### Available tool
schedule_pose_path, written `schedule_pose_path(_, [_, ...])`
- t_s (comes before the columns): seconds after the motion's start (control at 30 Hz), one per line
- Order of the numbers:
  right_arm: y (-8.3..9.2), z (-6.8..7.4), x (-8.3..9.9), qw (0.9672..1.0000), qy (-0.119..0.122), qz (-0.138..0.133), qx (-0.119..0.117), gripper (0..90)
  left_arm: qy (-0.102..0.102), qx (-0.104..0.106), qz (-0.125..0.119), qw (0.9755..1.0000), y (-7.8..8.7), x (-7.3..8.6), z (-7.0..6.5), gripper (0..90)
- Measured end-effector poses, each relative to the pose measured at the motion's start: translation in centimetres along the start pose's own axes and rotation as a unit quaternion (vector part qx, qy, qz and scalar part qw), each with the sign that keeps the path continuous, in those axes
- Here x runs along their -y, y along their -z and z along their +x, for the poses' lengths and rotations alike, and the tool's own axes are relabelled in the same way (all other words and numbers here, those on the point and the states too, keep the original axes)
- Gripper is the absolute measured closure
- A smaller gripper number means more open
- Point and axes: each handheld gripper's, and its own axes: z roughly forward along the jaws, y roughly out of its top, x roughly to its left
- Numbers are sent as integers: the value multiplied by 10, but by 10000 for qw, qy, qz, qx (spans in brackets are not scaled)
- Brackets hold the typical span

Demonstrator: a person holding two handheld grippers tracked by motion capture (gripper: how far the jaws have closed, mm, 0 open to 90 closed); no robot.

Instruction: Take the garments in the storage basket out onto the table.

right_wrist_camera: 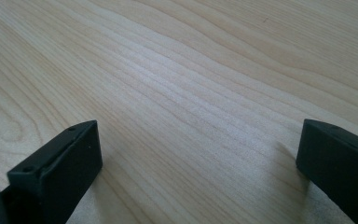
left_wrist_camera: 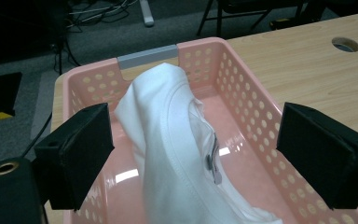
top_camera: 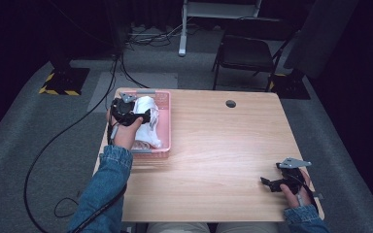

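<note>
A white garment (top_camera: 148, 124) lies bunched in a pink perforated basket (top_camera: 164, 127) at the table's left edge. In the left gripper view the white garment (left_wrist_camera: 168, 135) rises as a fold between the wide-apart jaws, with the pink basket (left_wrist_camera: 242, 79) wall behind it. My left gripper (top_camera: 135, 115) hovers over the basket, open, its pads clear of the cloth. My right gripper (top_camera: 278, 182) rests low near the table's front right corner, open, with bare wood between its jaws. The right gripper (right_wrist_camera: 196, 172) view looks along the wooden tabletop (right_wrist_camera: 191, 84).
The wooden table (top_camera: 223, 145) has a round cable hole (top_camera: 230, 103) near its far edge. Beyond it stand a black folding chair (top_camera: 247, 51) and a white desk leg (top_camera: 183, 34). Cables (top_camera: 77, 126) run over the grey carpet at the left.
</note>
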Motion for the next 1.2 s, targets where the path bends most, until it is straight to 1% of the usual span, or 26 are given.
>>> schedule_pose_path(0.3, [0,0,0,10000,0,1,0,0,63,-63,17,10000,-14,0,4,106])
schedule_pose_path(0.5, [0,0,0,10000,0,1,0,0,46,-79,213,9997,-27,2,6,106])
schedule_pose_path(0.53, [0,0,0,10000,-1,1,0,0,73,-72,228,9997,-29,2,7,106])
schedule_pose_path(0.67, [0,0,0,10000,-1,3,2,0,290,48,349,9990,-35,5,10,105])
schedule_pose_path(0.7, [0,0,0,10000,-1,1,0,0,298,45,376,9988,-36,6,10,105])
schedule_pose_path(0.77, [0,0,0,10000,-1,1,0,0,227,-11,464,9987,-39,6,11,105])
schedule_pose_path(0.87, [0,0,0,10000,-8,1,8,0,230,-75,588,9980,-44,7,13,106])
schedule_pose_path(1.0, [0,0,0,10000,-17,2,17,0,244,-89,736,9970,-51,11,15,106])
schedule_pose_path(1.13, [0,0,0,10000,-24,0,21,0,320,-97,823,9960,-57,17,17,106])
schedule_pose_path(1.2, [0,0,0,10000,-25,0,18,0,424,-92,834,9956,-60,19,19,106])
